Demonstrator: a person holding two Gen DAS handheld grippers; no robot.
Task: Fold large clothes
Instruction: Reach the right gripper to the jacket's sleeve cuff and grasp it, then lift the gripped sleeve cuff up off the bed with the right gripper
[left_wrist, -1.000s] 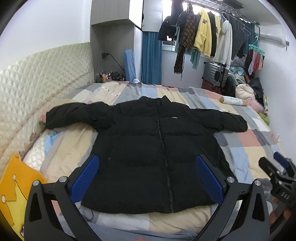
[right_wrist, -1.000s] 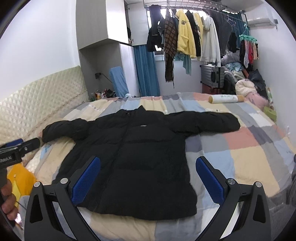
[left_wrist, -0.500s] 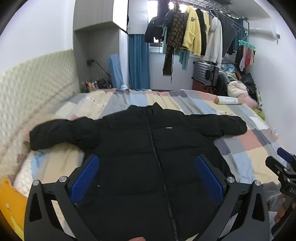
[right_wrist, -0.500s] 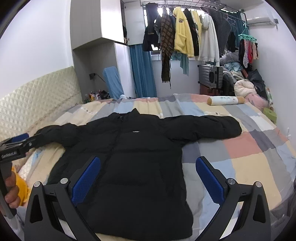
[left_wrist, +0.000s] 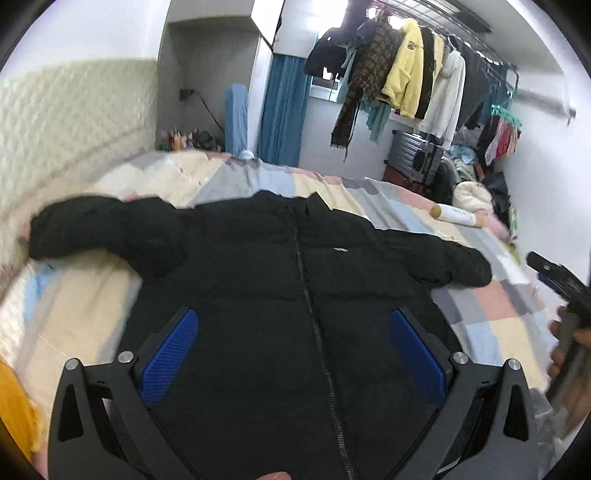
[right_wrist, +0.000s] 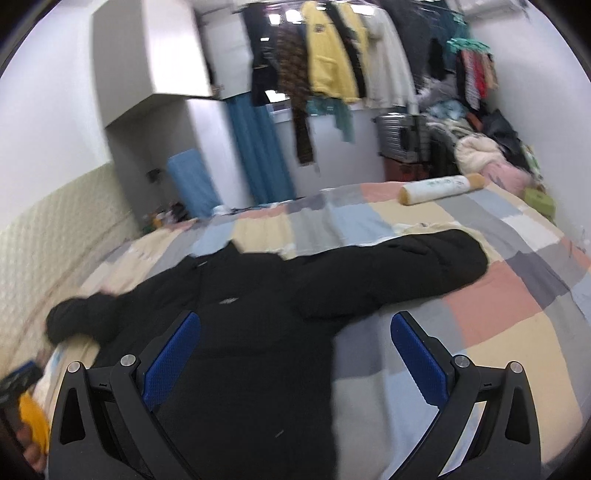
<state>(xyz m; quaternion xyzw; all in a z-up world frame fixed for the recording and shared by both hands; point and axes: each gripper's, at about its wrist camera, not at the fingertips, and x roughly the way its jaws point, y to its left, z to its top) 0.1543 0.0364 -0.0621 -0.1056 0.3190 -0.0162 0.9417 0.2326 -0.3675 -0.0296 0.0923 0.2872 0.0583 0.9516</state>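
A black puffer jacket (left_wrist: 280, 280) lies front up and zipped on the patchwork bed cover (left_wrist: 491, 310), both sleeves spread out sideways. My left gripper (left_wrist: 293, 339) is open above the jacket's lower body, holding nothing. In the right wrist view the same jacket (right_wrist: 258, 325) fills the lower left, with its right-hand sleeve (right_wrist: 424, 269) stretching across the bed. My right gripper (right_wrist: 295, 339) is open too, over the jacket's right side below that sleeve. The jacket's hem is hidden behind the gripper bodies.
A quilted headboard (left_wrist: 66, 125) runs along the left. A white roll (right_wrist: 439, 188) lies on the far side of the bed. Hanging clothes (left_wrist: 406, 85) and a suitcase (left_wrist: 413, 158) stand behind. A yellow pillow (left_wrist: 14, 413) sits at lower left.
Both grippers have moved forward and lower over the jacket, which now looks larger. The right wrist view has swung rightward and is blurred. Both stay open.
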